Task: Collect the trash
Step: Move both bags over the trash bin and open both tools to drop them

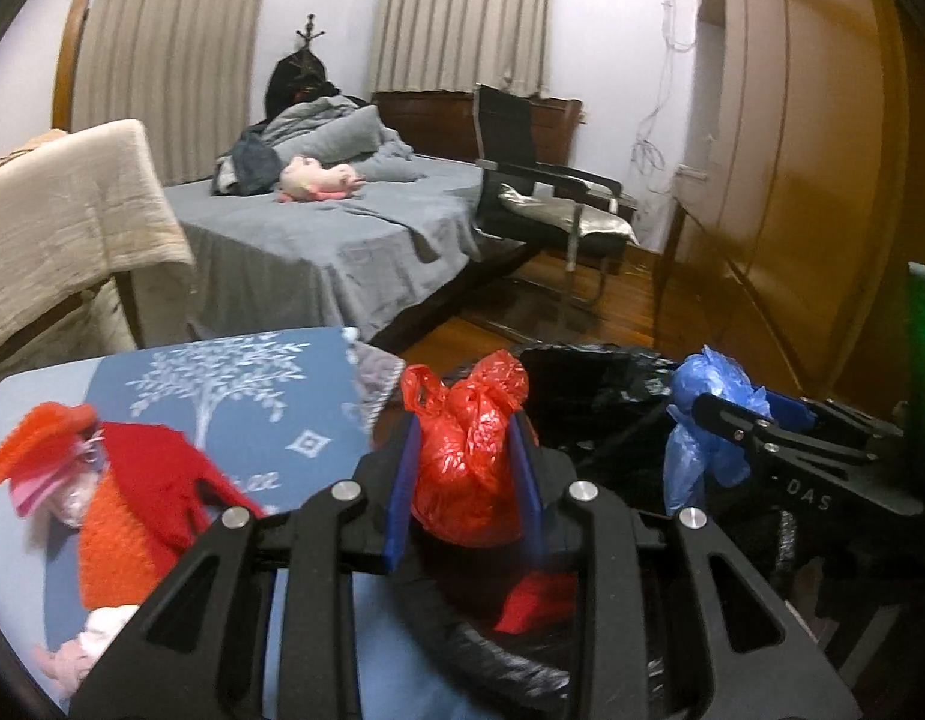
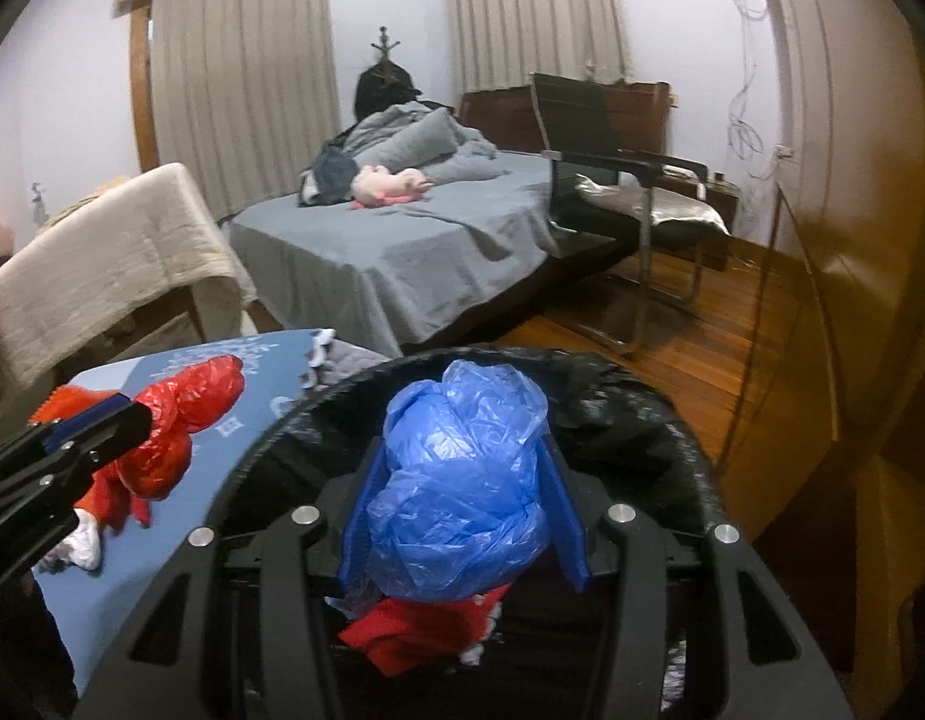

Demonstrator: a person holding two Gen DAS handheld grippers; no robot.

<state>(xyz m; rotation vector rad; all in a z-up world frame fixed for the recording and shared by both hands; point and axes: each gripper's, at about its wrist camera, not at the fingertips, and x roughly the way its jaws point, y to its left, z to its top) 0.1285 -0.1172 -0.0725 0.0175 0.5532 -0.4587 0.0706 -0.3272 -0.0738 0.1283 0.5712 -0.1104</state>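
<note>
1. Left gripper (image 1: 465, 462) is clamped on a crumpled red plastic bag (image 1: 471, 450), blue pads pressing both sides of it.
2. Right gripper (image 2: 462, 480) squeezes a balled-up blue plastic bag (image 2: 462, 480) the same way (it bulges out past the fingers).
3. Both bags hang over or just beside the rim of a bin lined with a black bag (image 2: 642, 420); something red lies inside.
4. Left of the bin, a blue cloth with a white tree print (image 1: 234, 396) holds red knitwear (image 1: 144, 480).
5. Further back: grey bed (image 2: 402, 252), black chair (image 2: 606, 150), curtains (image 2: 246, 78).
</note>
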